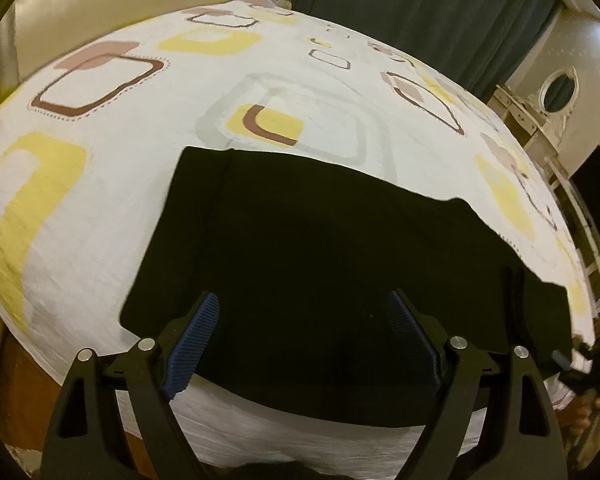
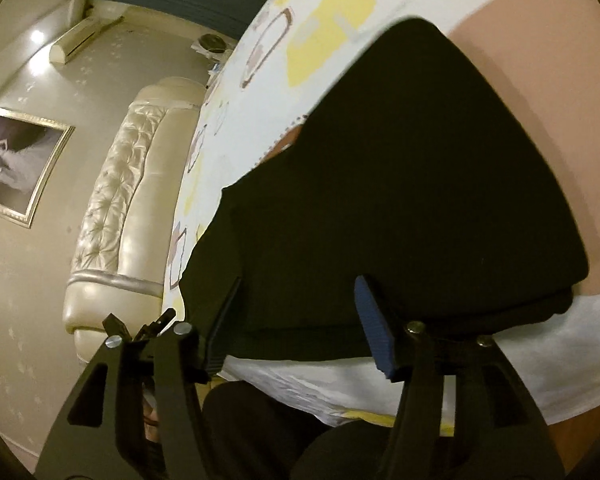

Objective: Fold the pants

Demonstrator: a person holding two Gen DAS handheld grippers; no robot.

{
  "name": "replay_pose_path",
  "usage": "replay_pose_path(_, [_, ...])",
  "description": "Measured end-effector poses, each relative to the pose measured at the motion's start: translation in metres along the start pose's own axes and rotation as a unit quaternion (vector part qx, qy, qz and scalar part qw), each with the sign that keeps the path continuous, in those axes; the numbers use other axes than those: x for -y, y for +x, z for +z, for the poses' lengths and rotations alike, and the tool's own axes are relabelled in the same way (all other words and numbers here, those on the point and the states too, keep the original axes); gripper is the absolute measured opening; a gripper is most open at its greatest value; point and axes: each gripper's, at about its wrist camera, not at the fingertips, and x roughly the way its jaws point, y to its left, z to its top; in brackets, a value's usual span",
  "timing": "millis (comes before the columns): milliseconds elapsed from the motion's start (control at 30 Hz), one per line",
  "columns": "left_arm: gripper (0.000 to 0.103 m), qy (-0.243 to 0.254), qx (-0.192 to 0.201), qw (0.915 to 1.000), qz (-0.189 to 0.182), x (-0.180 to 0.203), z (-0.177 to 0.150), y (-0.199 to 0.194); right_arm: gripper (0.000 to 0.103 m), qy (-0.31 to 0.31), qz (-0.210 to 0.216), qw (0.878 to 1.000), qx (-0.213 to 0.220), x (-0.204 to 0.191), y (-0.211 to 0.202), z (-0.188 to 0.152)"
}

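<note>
A patterned bedsheet [image 1: 140, 168] covers the bed, with a cream tufted headboard [image 2: 116, 200] and a framed picture [image 2: 16, 164] nearby.

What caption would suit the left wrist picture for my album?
Open left tongs with ribbed blue pads poised over flat black pants on a white bedsheet with yellow and brown squares.

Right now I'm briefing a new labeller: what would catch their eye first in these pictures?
The black pants dominate both views, lying flat on the white bedsheet with its yellow and brown squares. The left gripper and right gripper both hang open over the near edge. In the right wrist view, a cream tufted headboard stands at left.
</note>
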Motion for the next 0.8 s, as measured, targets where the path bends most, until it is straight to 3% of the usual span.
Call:
replay_pose_path(200, [0.085, -0.039, -0.004, 0.9982, -0.047, -0.042, 0.023, -0.009, 0.058, 0.003, 0.009, 1.0, -0.004, 0.006, -0.002, -0.001])
replay_pose_path(300, [0.085, -0.056, -0.008, 0.9971, -0.051, -0.07, 0.031, -0.007, 0.058, 0.004, 0.011, 1.0, -0.003, 0.006, -0.002, -0.002])
replay_pose_path(433, [0.084, -0.089, -0.033, 0.9928, -0.072, -0.101, 0.035, 0.007, 0.059, 0.003, 0.009, 1.0, -0.002, 0.002, 0.001, -0.002])
replay_pose_path(600, [0.084, -0.1, -0.085, 0.9804, -0.147, -0.105, 0.037, 0.033, 0.06, 0.003, 0.01, 1.0, 0.002, 0.002, 0.001, -0.003])
replay_pose_path(800, [0.083, -0.074, -0.108, 0.9749, -0.18, -0.097, 0.047, 0.054, 0.067, 0.004, 0.017, 1.0, 0.006, 0.001, 0.001, -0.003])
